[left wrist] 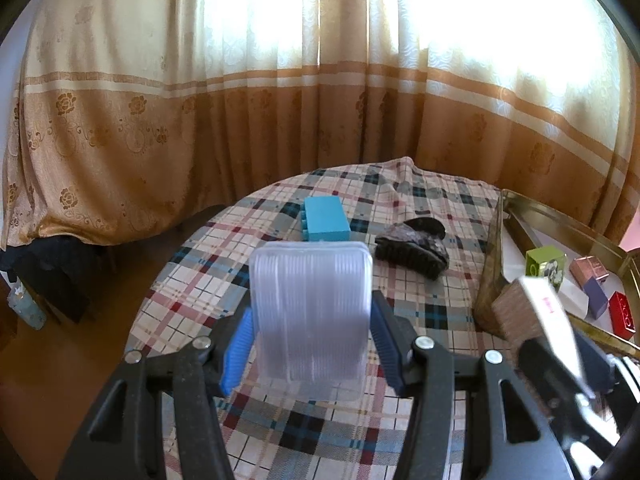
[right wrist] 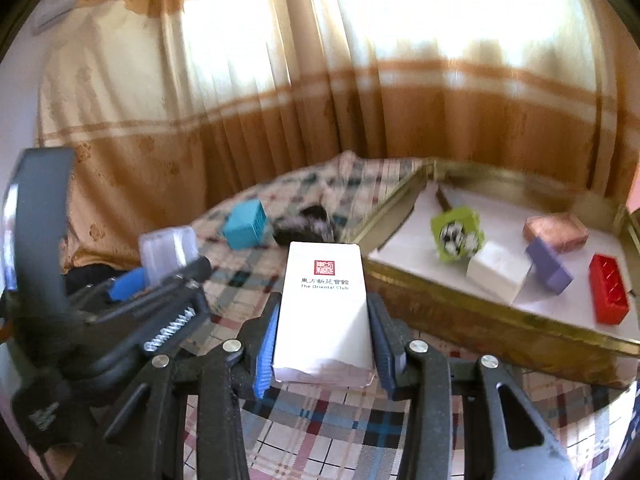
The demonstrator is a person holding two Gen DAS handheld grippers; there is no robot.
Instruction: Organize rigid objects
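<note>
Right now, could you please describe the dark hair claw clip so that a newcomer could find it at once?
Start at the round table under the plaid tablecloth, left of the gold-rimmed tray. The hair claw clip lies on the cloth between the tray and the blue toy brick. It is the only black, toothed, curved item; its neighbours are plain, bright boxes.

light: daylight through curtains point(left wrist: 280, 80), blown-out glare | blur: right view smeared | edges: fisheye-bent, dark corners
</note>
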